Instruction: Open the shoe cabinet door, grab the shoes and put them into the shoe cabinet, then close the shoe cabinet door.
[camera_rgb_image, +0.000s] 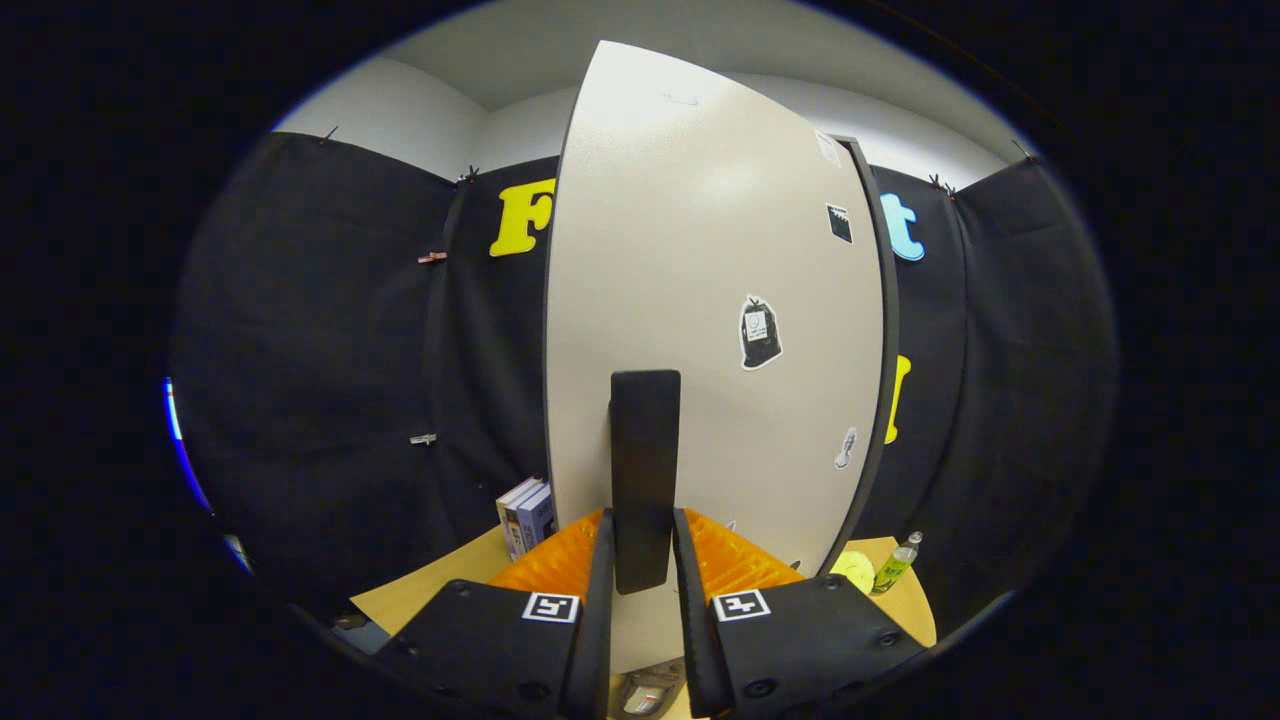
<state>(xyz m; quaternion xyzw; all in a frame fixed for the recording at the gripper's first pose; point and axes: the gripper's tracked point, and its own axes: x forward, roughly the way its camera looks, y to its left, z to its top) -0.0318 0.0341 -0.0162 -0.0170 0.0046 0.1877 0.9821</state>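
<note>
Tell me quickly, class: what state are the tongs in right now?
Tongs: closed on the black door handle of the pale shoe cabinet door, one finger on each side of its lower end.

Cabinet door (690, 300): pale beige, matte, black edge trim. Door handle (644, 470): black, between gripper (645, 560) fingers. Stickers (760, 333) on door: black-and-white. Tabletop (420, 595): light wood. Bottle (897, 563): clear, green label. Books (527, 515): white and purple-blue spines.
</note>
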